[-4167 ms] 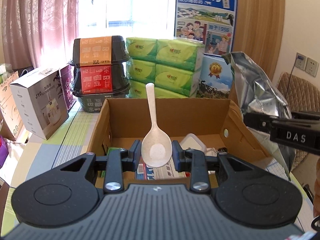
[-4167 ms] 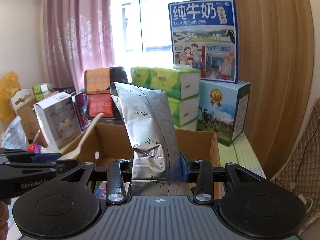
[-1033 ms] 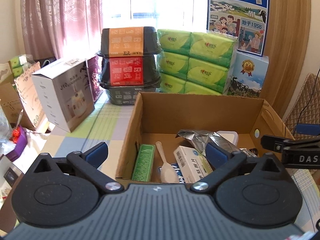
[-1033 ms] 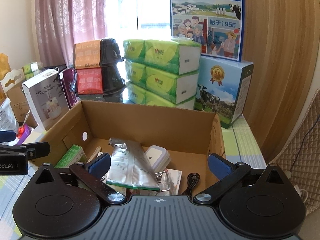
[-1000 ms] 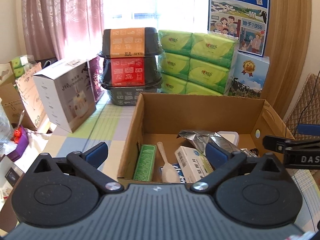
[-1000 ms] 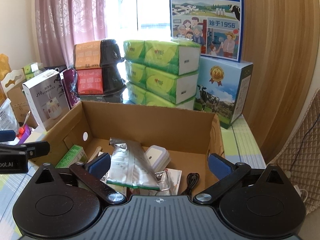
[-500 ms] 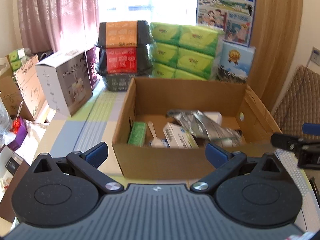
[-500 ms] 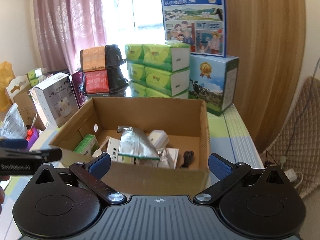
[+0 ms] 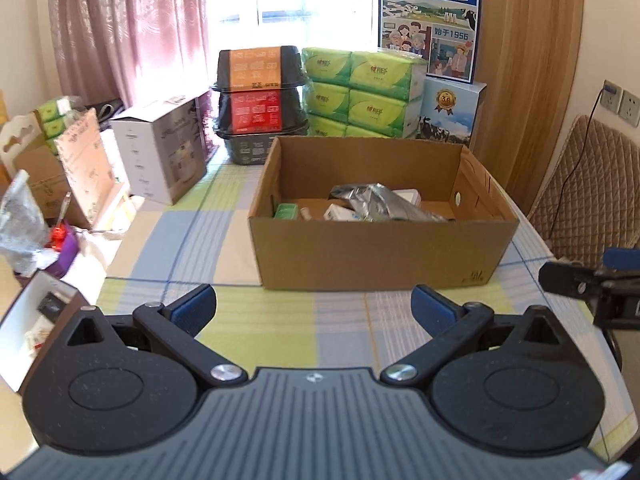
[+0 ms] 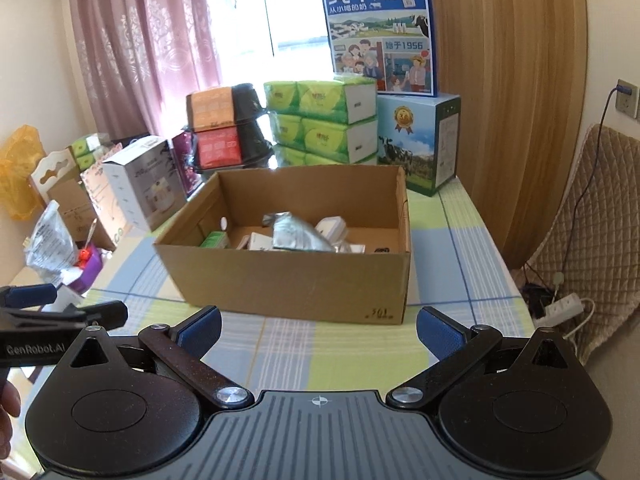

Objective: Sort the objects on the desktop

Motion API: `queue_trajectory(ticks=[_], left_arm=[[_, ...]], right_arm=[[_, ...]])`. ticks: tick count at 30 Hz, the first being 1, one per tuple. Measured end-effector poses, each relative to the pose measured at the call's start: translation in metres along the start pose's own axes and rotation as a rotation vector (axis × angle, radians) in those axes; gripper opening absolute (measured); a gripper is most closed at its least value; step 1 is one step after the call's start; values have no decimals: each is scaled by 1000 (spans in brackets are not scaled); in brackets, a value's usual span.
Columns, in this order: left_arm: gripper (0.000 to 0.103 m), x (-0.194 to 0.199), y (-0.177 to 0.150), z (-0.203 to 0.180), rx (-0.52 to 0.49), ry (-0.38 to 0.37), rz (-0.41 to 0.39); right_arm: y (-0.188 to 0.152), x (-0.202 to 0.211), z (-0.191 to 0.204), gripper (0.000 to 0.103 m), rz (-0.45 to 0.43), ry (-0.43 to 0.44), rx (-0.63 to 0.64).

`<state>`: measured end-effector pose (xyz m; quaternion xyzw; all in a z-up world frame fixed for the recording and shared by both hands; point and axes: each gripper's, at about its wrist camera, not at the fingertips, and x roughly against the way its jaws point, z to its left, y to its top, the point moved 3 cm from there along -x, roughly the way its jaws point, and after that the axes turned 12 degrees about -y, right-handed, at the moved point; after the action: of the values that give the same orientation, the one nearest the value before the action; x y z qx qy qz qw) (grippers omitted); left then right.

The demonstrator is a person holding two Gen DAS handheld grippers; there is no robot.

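The cardboard box [image 9: 380,256] is sitting on the worktop [image 9: 280,332] ahead of me, and the sorted things are lying inside it: a silver foil pouch [image 9: 376,200] across the middle, a green carton [image 9: 286,211] at the left end, and a small white box [image 9: 340,213] between them. I am holding my left gripper [image 9: 314,306] short of the box, jaws spread wide with nothing between them; my right gripper [image 10: 319,330] is hovering likewise, wide open and empty. A checked cloth of blue, green and cream is covering the worktop. Behind the box, green tissue packs [image 9: 360,92] are standing stacked beside black containers with orange and red labels [image 9: 260,92], and blue milk cartons [image 10: 416,136] are rising at the right. A pink curtain [image 9: 128,32] is hanging by the bright window, and a wood-grain panel [image 10: 508,80] is filling the right wall.
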<state>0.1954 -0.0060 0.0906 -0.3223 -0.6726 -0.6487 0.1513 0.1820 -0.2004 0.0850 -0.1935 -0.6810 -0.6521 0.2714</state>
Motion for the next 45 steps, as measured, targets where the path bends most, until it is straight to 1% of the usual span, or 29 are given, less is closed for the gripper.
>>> queue_trajectory(ticks=[4, 10, 21, 28, 45], left_arm=[[102, 30, -9, -3, 25, -5, -25], [102, 66, -14, -9, 31, 5, -47], [102, 110, -24, -19, 28, 18, -51], [102, 121, -27, -25, 14, 18, -59], [102, 121, -36, -29, 20, 16, -48]], right_arm=[[-7, 25, 2, 101, -3, 2, 1], [-14, 62, 5, 101, -19, 6, 0], [-26, 114, 7, 101, -54, 15, -13], [-27, 126, 6, 101, -63, 14, -14], [-35, 126, 4, 101, -52, 32, -28]])
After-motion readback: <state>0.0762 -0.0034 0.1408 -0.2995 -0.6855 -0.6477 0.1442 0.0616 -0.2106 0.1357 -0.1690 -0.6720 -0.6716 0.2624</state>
